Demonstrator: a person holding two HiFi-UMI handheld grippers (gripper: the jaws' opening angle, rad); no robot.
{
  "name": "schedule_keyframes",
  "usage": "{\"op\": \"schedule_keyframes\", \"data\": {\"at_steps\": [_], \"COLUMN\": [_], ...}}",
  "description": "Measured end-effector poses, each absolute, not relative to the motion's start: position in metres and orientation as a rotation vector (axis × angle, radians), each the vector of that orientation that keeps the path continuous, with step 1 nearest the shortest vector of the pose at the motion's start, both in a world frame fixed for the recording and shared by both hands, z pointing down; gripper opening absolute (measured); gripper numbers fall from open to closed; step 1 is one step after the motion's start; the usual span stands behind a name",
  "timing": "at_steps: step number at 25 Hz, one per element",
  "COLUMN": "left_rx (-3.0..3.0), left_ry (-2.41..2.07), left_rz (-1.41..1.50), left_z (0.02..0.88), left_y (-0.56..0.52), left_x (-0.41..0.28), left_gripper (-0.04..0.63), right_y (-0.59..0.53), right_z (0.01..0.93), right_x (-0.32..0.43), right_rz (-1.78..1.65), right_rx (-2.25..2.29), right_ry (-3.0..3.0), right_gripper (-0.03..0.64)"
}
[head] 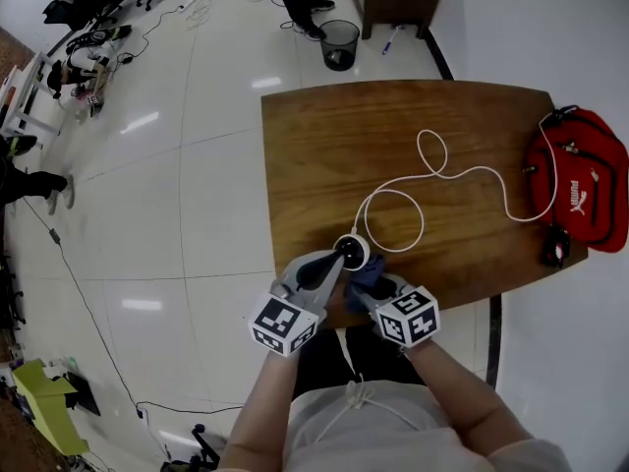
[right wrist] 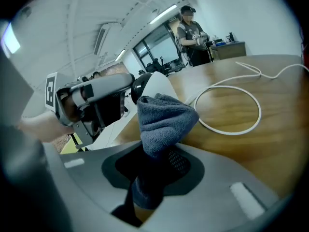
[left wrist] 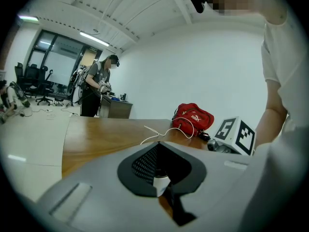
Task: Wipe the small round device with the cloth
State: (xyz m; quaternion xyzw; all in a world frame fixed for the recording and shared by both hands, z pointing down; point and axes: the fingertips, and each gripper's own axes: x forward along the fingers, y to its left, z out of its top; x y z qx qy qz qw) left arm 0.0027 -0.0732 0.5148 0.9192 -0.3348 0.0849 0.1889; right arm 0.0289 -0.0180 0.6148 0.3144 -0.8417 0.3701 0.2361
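Note:
The small round device [head: 354, 252], white with a black face, sits at the near edge of the wooden table [head: 324, 146]. A white cable [head: 432, 170] runs from it. My left gripper [head: 341, 257] is shut on the device, and a bit of its white body [left wrist: 161, 183] shows between the jaws [left wrist: 161, 178]. My right gripper [head: 371, 281] is shut on a folded blue-grey cloth [head: 368, 272]. In the right gripper view the cloth [right wrist: 164, 120] stands up from the jaws [right wrist: 154, 163] and lies against the white device [right wrist: 157, 87], hiding part of it.
A red bag [head: 582, 177] lies at the table's right end with a small black item [head: 555, 250] beside it. The cable loops [right wrist: 231, 111] across the table's middle. On the floor beyond the table stands a black waste bin [head: 339, 44], and a person stands further back [left wrist: 94, 88].

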Motion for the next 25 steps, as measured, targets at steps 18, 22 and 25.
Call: {"op": "schedule_keyframes", "data": {"at_steps": [18,22,25], "left_rx": [2.526,2.529,2.529], "left_ry": [-0.934,-0.943,-0.956], "left_rz": [0.254,0.279,0.298], "left_z": [0.518,0.517,0.518], "left_y": [-0.077,-0.08,-0.082], "left_x": [-0.001,-0.003,-0.002], "left_gripper": [0.006,0.006,0.006], "right_y": [-0.105,-0.116,-0.118], "right_z": [0.516,0.528,0.542], "right_x": [0.055,0.053,0.06], "right_rz": [0.827,1.018,1.061], "right_rx": [0.955,0.967,0.977], "right_ry": [-2.475,-2.462,-2.424], "right_gripper": [0.107,0.107,0.107]}}
